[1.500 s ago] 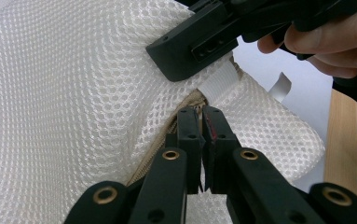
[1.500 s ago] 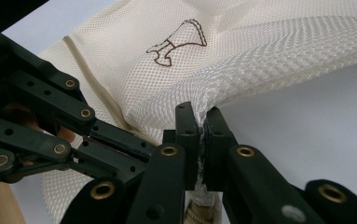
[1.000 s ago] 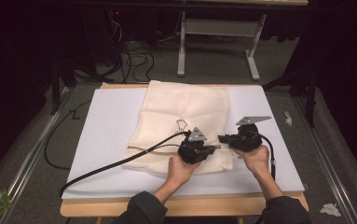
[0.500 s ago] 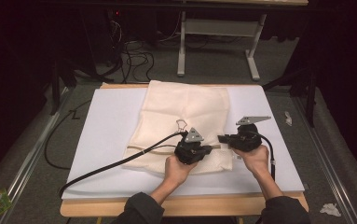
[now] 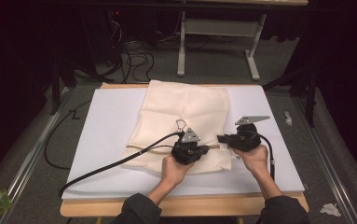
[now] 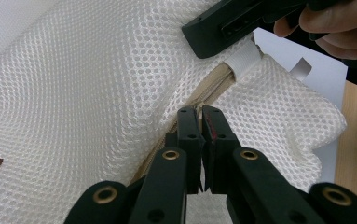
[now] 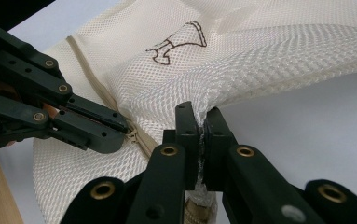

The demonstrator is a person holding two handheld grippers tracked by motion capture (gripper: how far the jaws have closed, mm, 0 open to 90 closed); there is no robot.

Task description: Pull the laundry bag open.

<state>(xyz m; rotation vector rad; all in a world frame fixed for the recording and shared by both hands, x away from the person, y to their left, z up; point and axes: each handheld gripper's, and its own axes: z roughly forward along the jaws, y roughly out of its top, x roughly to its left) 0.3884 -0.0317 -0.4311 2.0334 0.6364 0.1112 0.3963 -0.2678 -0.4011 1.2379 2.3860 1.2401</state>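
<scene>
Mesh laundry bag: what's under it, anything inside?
The mesh laundry bag lies on a white board over the wooden table. It looks flat, no bulge visible; the weave hides its contents. Left gripper pinches at the zipper, right gripper clamps the bag's edge.

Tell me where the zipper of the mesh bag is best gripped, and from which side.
Grip the slider of the zipper at the near end of the mesh bag, coming along the zipper line, as the left gripper does; the flat teeth give no hold. The right gripper pinches the bag's end edge to steady it.
</scene>
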